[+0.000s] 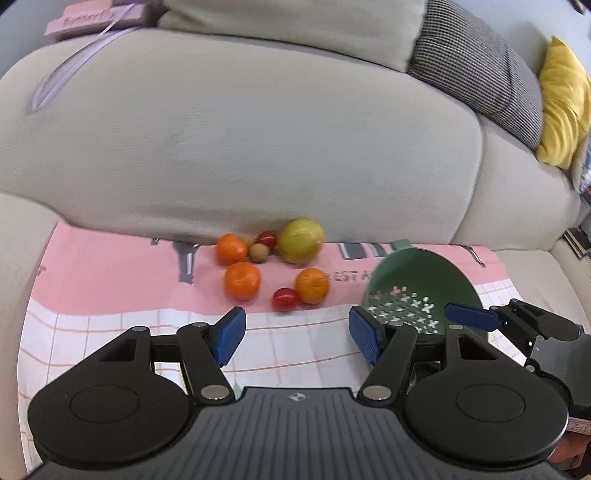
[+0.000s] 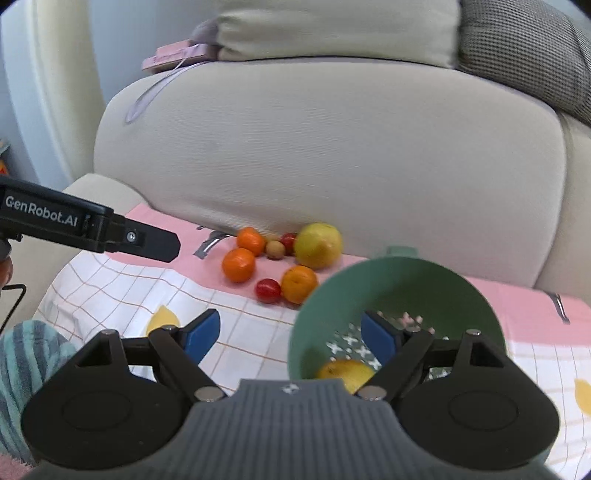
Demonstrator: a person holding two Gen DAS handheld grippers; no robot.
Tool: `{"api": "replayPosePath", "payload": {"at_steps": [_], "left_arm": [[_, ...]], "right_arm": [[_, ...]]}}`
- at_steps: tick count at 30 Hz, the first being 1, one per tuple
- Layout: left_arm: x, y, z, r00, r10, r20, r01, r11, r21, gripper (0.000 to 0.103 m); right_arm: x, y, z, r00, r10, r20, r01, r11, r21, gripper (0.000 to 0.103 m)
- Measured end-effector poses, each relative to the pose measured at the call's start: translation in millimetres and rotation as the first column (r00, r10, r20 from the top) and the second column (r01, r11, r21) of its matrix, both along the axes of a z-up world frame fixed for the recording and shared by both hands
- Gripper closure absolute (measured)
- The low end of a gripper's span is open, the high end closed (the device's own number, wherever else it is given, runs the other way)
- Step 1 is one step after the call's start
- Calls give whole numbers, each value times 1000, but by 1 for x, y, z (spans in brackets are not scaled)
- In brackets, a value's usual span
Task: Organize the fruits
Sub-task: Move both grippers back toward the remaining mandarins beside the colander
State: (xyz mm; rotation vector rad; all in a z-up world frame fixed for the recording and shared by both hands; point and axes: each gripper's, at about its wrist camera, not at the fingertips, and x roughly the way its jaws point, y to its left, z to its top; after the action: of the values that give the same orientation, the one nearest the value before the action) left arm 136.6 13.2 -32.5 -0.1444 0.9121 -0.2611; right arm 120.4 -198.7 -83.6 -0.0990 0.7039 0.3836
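Against the sofa's back cushion lies a cluster of fruit on the pink band of a cloth: three oranges (image 1: 242, 280) (image 2: 238, 264), two small red fruits (image 1: 284, 298) (image 2: 268, 290), a small brown fruit (image 1: 259, 252) and a large yellow-green fruit (image 1: 300, 240) (image 2: 318, 245). A green colander (image 1: 424, 273) (image 2: 402, 284) stands tilted to their right with a yellow fruit (image 2: 345, 371) inside. My left gripper (image 1: 298, 334) (image 2: 162, 245) hovers open and empty before the fruit. My right gripper (image 2: 291, 338) is open over the colander's near rim, one pad inside and one outside, neither pressing on it.
The cloth (image 1: 295, 343) is pink at the back and white-checked in front, spread over the beige sofa seat. A grey cushion (image 1: 476, 62) and a yellow one (image 1: 563, 103) sit at the right, a pink box (image 1: 96, 18) on the backrest. A striped sleeve (image 2: 26, 362) shows at lower left.
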Motion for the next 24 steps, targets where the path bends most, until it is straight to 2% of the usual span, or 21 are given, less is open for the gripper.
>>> {"api": "replayPosePath", "payload": {"at_steps": [6, 14, 18, 24], "left_arm": [[11, 12, -12, 999, 30, -23, -30, 1000, -9, 28], [36, 11, -29, 999, 33, -42, -32, 999, 23, 28], [50, 9, -41, 998, 27, -60, -25, 999, 37, 31], [70, 9, -64, 996, 40, -83, -36, 998, 49, 36]], "right_arm": [[16, 18, -4, 999, 38, 18, -37, 998, -52, 25], [54, 36, -13, 997, 80, 8, -78, 990, -118, 42], [73, 46, -22, 991, 135, 5, -131, 973, -192, 51], [102, 62, -44, 981, 187, -42, -191, 941, -279, 56]]}}
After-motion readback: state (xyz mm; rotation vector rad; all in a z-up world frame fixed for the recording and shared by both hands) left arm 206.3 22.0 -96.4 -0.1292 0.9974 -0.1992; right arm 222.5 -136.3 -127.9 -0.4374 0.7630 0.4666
